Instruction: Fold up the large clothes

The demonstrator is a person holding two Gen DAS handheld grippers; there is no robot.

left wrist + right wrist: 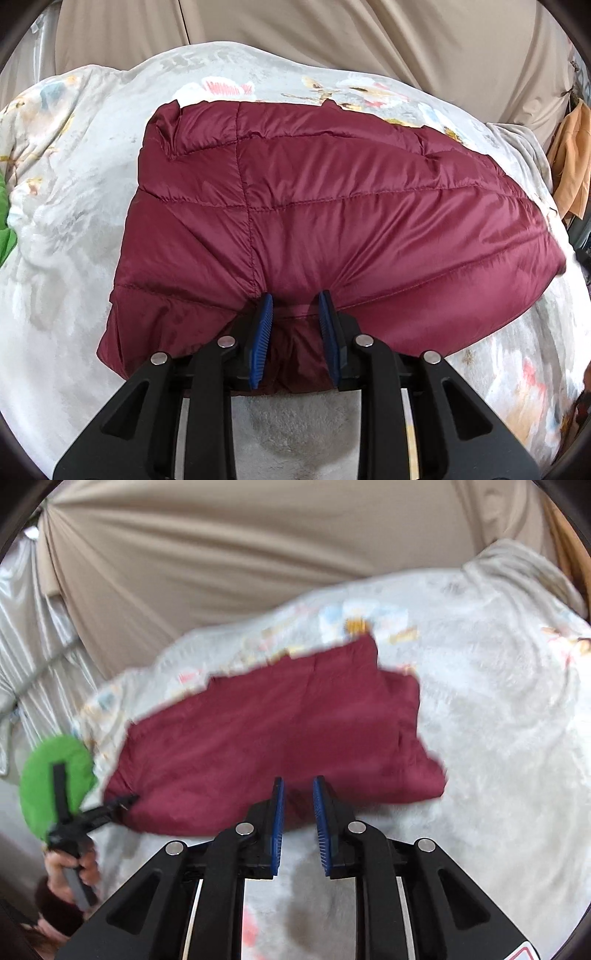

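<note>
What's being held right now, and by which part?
The left tool pinches the maroon puffer jacket at its near edge. The right tool is over that edge too, but blur hides any hold.

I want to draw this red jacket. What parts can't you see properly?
- Right wrist view: the jacket is blurred, its stitching lost.
- Left wrist view: the left gripper hides the jacket's near edge.
- Both views: the jacket's underside is hidden against the blanket.
</note>
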